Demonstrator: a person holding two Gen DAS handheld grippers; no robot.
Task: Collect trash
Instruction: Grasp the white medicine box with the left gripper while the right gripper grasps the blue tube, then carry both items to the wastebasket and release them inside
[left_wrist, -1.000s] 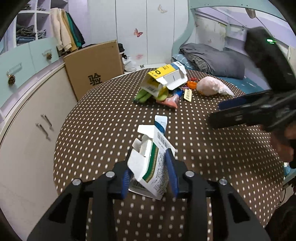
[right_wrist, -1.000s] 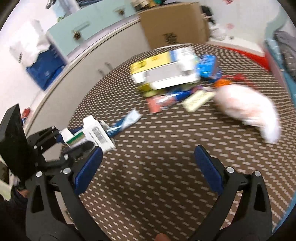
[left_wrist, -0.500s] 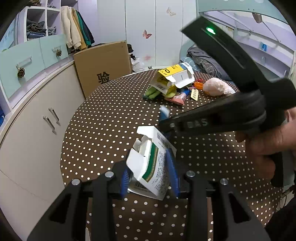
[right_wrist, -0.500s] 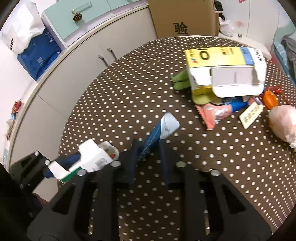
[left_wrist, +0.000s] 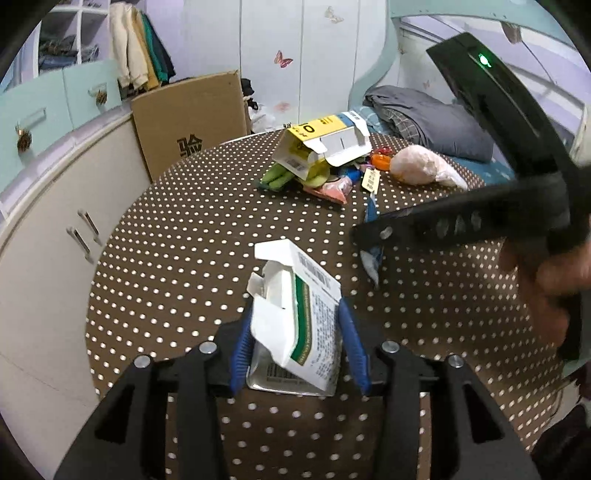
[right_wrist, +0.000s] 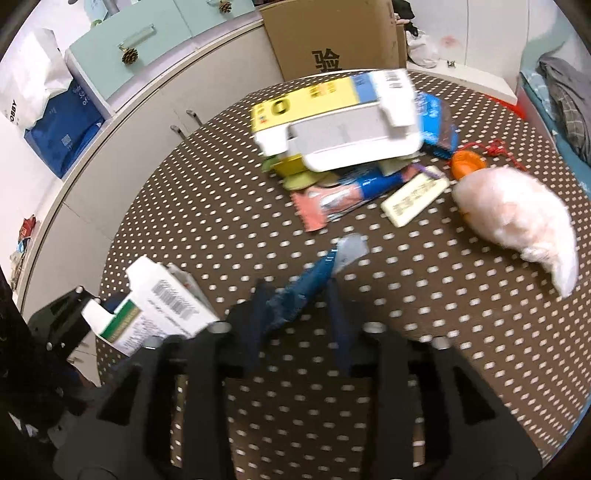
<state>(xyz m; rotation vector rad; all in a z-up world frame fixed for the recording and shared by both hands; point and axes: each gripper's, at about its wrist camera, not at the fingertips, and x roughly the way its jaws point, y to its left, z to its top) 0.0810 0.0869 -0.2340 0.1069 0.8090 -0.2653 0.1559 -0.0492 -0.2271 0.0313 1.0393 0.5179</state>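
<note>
An opened white and green carton (left_wrist: 295, 325) stands upright between the blue pads of my left gripper (left_wrist: 297, 343). The pads still touch its sides while the jaws are opening. The carton (right_wrist: 162, 306) also shows at the lower left of the right wrist view. A crumpled blue wrapper (right_wrist: 303, 288) lies between the fingers of my right gripper (right_wrist: 298, 321), leaning on the left finger with a gap to the right one. These jaws are opening too. In the left wrist view the wrapper (left_wrist: 370, 254) hangs just past the right gripper's tip (left_wrist: 358, 232).
The round table has a brown dotted cloth (left_wrist: 184, 258). At its far side lies a heap with a yellow and white carton (right_wrist: 332, 122), a pink wrapper (right_wrist: 325, 203), a white tag (right_wrist: 413, 199) and a pale plastic bag (right_wrist: 517, 218). A cardboard box (left_wrist: 188, 118) and cabinets stand to the left.
My right gripper swung in from the right, shut on the blue wrapper, and now its jaws have parted around it. The left gripper's pads stand slightly wider on the carton.
</note>
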